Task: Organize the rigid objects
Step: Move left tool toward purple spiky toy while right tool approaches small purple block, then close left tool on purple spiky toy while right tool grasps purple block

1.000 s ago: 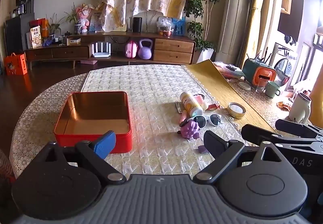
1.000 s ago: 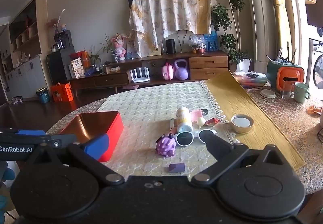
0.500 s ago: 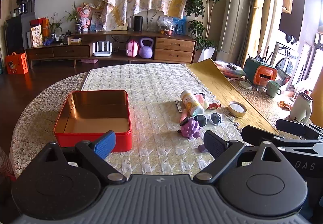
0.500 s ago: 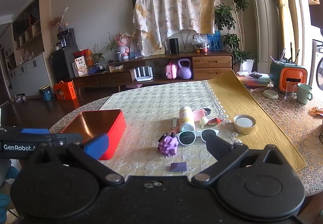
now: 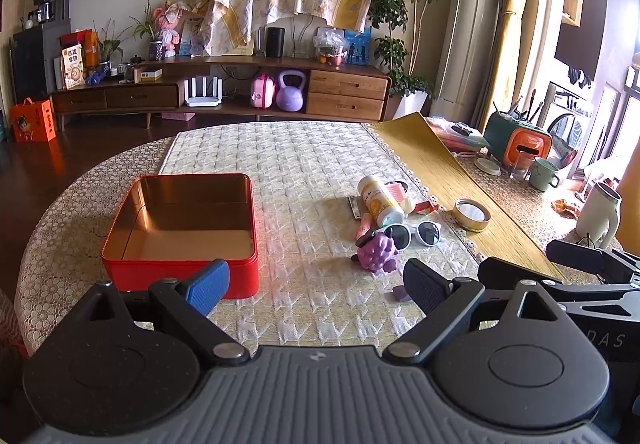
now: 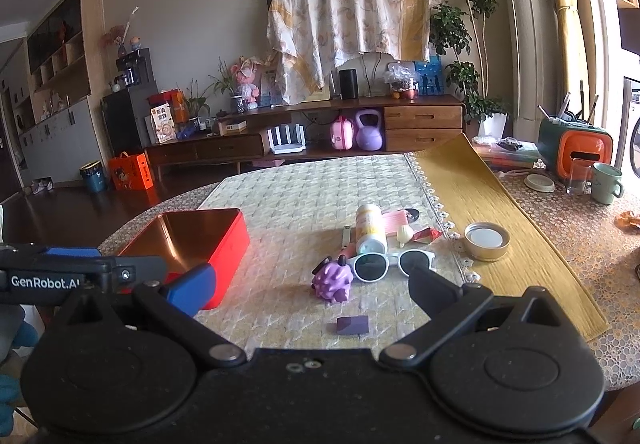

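Observation:
An empty red tin (image 5: 180, 232) (image 6: 188, 244) sits on the left of the table mat. To its right lies a cluster: a purple toy (image 5: 378, 250) (image 6: 332, 280), white sunglasses (image 5: 414, 233) (image 6: 390, 262), a white and yellow bottle (image 5: 380, 200) (image 6: 370, 228) on its side, and a small purple block (image 6: 352, 324). My left gripper (image 5: 316, 284) is open, hovering at the table's near edge in front of the tin. My right gripper (image 6: 310, 288) is open too, just short of the purple toy and block, holding nothing.
A gold lid (image 5: 471, 214) (image 6: 487, 240) rests on the yellow runner (image 5: 440, 180). Further right stand a green mug (image 6: 606, 182), a glass (image 6: 576, 176) and an orange and green holder (image 6: 576, 148). A white jug (image 5: 598, 218) stands near the right edge.
Both grippers have shifted slightly, so the table objects sit a little lower and further right in the right wrist view. Both stay open; nothing on the table has moved.

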{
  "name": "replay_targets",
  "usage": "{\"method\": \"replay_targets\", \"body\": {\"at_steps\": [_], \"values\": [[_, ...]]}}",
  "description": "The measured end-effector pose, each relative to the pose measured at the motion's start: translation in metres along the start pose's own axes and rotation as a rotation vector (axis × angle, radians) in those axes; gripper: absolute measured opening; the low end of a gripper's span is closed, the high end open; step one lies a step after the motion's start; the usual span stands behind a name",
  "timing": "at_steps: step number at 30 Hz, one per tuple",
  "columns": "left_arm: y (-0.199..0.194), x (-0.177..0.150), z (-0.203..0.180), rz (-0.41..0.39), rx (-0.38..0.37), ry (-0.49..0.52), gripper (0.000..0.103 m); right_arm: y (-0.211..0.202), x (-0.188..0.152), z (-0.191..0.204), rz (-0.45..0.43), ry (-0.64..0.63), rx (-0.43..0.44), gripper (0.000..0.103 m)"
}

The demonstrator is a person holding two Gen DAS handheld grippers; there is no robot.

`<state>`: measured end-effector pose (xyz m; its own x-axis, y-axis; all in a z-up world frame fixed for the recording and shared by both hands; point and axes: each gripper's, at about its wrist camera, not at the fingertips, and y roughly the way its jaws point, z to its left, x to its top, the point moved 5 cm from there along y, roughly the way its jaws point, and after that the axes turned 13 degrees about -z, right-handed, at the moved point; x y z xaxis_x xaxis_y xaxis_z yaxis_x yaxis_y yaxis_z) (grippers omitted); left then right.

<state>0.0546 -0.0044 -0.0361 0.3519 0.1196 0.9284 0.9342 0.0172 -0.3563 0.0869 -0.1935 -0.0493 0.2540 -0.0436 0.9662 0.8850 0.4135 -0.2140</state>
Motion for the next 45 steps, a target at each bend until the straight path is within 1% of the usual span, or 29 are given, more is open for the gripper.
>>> {"method": "replay_targets", "body": {"at_steps": [7,14,19,24,29,33,36,39,42,45], "values": [[0.012,-0.001,-0.001,0.018,0.002,0.001,0.094,0.010,-0.003,-0.006,0.022,-0.008,0.013,0.102],[0.036,0.003,-0.005,0.031,-0.008,0.014,0.094,0.027,-0.006,-0.014,0.055,-0.065,0.051,0.102],[0.061,0.006,-0.007,0.049,0.000,0.020,0.094,0.047,-0.013,-0.024,0.104,-0.107,0.079,0.102],[0.087,0.005,-0.014,0.073,-0.011,0.024,0.094,0.066,-0.022,-0.033,0.162,-0.096,0.099,0.101],[0.115,-0.002,-0.024,0.121,-0.036,0.010,0.094,0.084,-0.030,-0.039,0.209,-0.073,0.117,0.100],[0.141,-0.007,-0.035,0.166,-0.064,0.003,0.094,0.100,-0.037,-0.041,0.250,-0.071,0.112,0.098],[0.162,-0.011,-0.044,0.213,-0.092,-0.019,0.094,0.113,-0.045,-0.043,0.290,-0.063,0.109,0.096],[0.185,-0.017,-0.047,0.272,-0.096,-0.053,0.094,0.119,-0.050,-0.043,0.326,-0.045,0.114,0.092],[0.203,-0.027,-0.048,0.338,-0.100,-0.082,0.094,0.126,-0.056,-0.043,0.363,-0.023,0.115,0.090],[0.217,-0.035,-0.051,0.370,-0.099,-0.081,0.094,0.131,-0.061,-0.044,0.404,0.002,0.110,0.088]]}}
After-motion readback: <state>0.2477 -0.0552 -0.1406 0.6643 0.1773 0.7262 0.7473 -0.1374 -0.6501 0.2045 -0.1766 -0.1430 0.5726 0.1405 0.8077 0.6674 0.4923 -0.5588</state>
